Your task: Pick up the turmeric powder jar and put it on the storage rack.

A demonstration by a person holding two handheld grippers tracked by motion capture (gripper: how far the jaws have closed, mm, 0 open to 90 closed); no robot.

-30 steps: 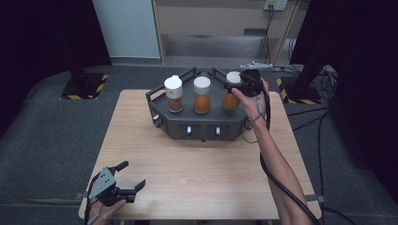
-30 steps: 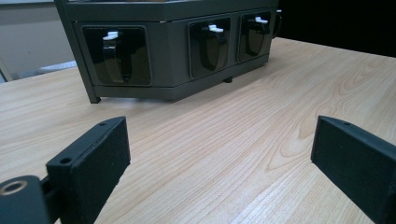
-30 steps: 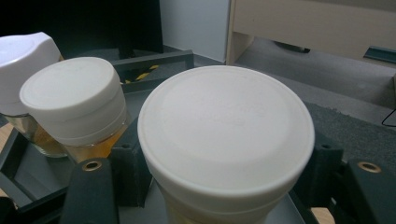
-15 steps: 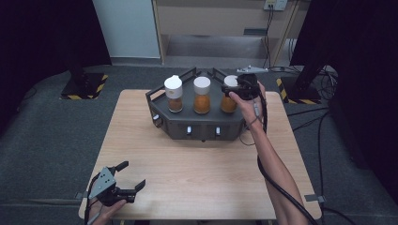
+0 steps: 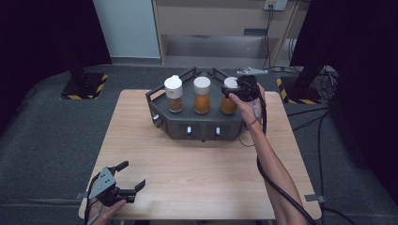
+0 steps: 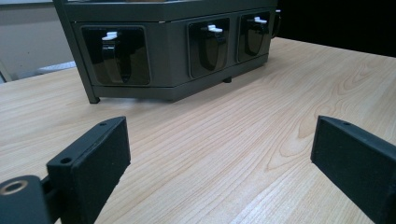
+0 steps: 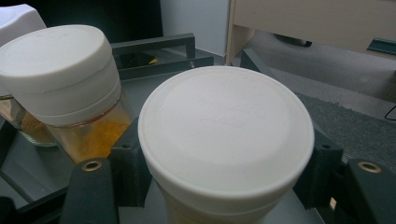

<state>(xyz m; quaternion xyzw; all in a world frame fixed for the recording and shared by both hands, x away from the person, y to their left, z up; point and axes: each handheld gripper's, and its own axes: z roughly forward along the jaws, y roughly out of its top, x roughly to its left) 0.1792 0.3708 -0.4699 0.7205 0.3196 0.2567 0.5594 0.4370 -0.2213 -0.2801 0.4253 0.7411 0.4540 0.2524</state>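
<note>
A dark grey rack (image 5: 202, 129) at the table's far side carries three glass spice jars with white lids. The right jar (image 5: 228, 104) has orange powder, and my right gripper (image 5: 236, 92) is shut on its white lid (image 7: 226, 130). In the right gripper view a black pad (image 7: 128, 168) presses each side of that lid, and the middle jar (image 7: 60, 79) stands just to its left. My left gripper (image 5: 129, 182) rests open near the table's front left corner, its jaws (image 6: 219, 158) wide apart over bare wood, facing the rack's front (image 6: 173, 70).
The left jar (image 5: 173, 93) and the middle jar (image 5: 202, 95) stand upright in the rack. Small white levers (image 6: 214, 29) sit above dark windows on the rack's front. Light wood table (image 5: 197, 173) lies between rack and left gripper. A cable trails from the right gripper along the forearm.
My right gripper has shifted slightly to the left on the right jar's lid. The left gripper has kept still.
</note>
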